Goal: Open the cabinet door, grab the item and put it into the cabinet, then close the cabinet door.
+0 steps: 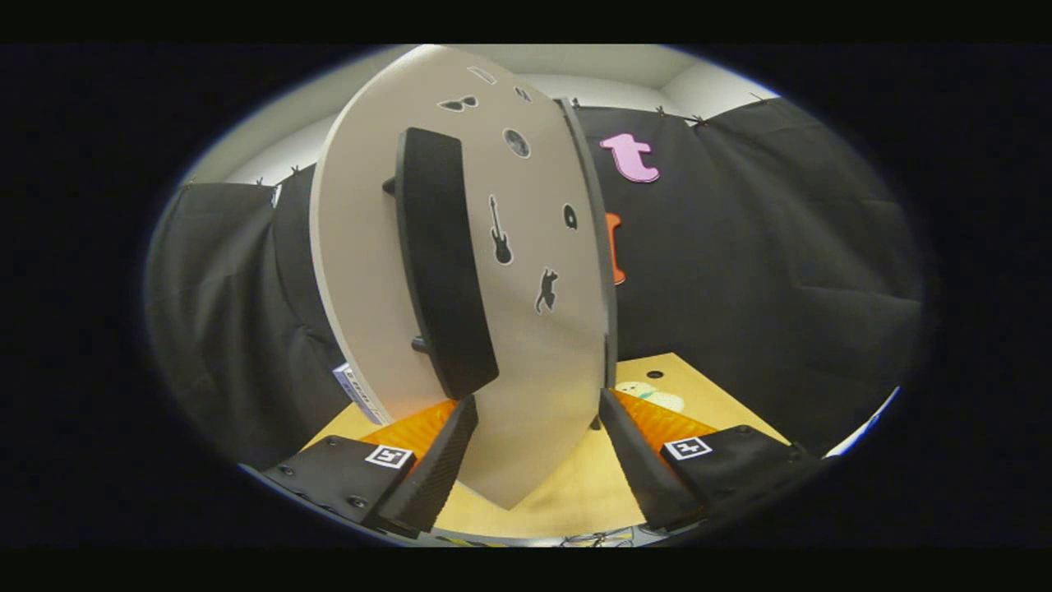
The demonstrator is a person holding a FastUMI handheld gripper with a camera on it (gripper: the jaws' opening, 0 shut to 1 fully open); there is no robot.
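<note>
Right now your gripper is sitting with its fingers spread wide apart, released and grasping nothing. Each finger is carrying a small square marker on its upper block. The lower corner of the cabinet door is hanging in the gap between them, close to the left finger, though you cannot tell from this view whether it is touching. Under the fingers the wooden tabletop is showing.

Just ahead, the door is standing upright and angled, its pale face turned toward you. A long dark handle is running down the door, held off the surface by two short posts, and its lower end is hovering just above your left fingertip. Small dark stickers are dotting the panel beside the handle, among them a guitar and a cat.

Beyond the right finger, a pale item is lying on the table just past the door's edge; it is too small to make out further. Black cloth is hanging behind everything.
</note>
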